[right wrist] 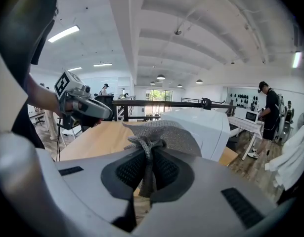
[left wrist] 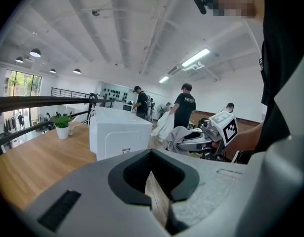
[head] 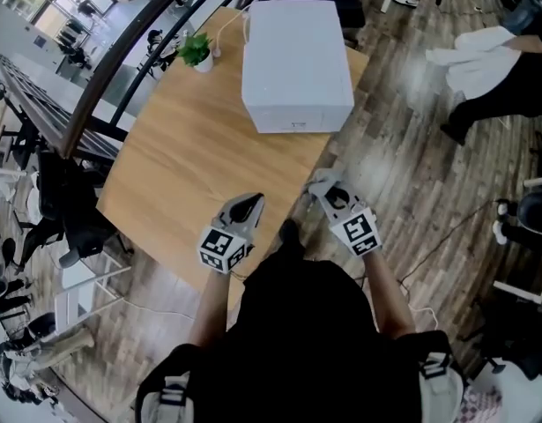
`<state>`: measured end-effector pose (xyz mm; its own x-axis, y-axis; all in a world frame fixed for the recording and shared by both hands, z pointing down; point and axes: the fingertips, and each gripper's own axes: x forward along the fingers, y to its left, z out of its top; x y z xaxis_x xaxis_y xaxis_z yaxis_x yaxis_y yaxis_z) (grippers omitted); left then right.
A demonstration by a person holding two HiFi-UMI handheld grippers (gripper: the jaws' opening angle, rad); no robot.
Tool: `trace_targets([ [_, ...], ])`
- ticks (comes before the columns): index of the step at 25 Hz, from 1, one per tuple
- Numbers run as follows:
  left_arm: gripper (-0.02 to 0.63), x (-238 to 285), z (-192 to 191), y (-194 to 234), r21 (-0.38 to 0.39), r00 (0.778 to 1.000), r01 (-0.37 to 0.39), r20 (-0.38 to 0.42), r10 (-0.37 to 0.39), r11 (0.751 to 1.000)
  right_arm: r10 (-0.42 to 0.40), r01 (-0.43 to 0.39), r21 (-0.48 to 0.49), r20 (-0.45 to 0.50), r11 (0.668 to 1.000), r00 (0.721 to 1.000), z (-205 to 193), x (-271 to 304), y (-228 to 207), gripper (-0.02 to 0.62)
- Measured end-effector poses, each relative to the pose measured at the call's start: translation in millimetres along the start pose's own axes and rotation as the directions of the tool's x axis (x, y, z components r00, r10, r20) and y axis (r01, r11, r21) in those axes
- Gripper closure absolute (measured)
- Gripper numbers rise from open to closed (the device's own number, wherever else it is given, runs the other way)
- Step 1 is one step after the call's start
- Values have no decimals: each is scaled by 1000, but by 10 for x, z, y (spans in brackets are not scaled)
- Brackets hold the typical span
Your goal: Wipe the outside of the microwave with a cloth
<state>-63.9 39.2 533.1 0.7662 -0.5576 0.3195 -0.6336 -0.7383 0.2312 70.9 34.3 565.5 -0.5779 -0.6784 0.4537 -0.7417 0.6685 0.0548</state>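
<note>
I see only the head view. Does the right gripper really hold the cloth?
Observer: Yes. In the right gripper view, the right gripper has its jaws closed on a bunched grey cloth.
Operator: Thank you. And the left gripper, does it carry anything?
Observer: No. In the left gripper view, the left gripper has its jaws together with nothing between them.

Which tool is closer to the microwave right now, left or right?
Right. The right tool, gripping the cloth, hangs just off the edge of the table, a little short of the microwave. The left tool is farther back, over the near corner.
</note>
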Motion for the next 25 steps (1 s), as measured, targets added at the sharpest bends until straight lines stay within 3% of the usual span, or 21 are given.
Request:
trace_targets([
  [13, 606, 75, 86, 362, -15, 999, 41, 12, -41, 999, 2, -2, -55, 8, 998, 1000, 351, 536, -29, 578],
  [17, 606, 9, 67, 420, -12, 1000, 26, 15, -26, 1000, 10, -8, -60, 26, 998, 1000, 442, 688, 6, 578],
  [25, 606, -58, 51, 443, -19, 998, -54, 40, 54, 998, 101, -87, -181, 69, 980, 993, 693, 1028, 12, 578],
])
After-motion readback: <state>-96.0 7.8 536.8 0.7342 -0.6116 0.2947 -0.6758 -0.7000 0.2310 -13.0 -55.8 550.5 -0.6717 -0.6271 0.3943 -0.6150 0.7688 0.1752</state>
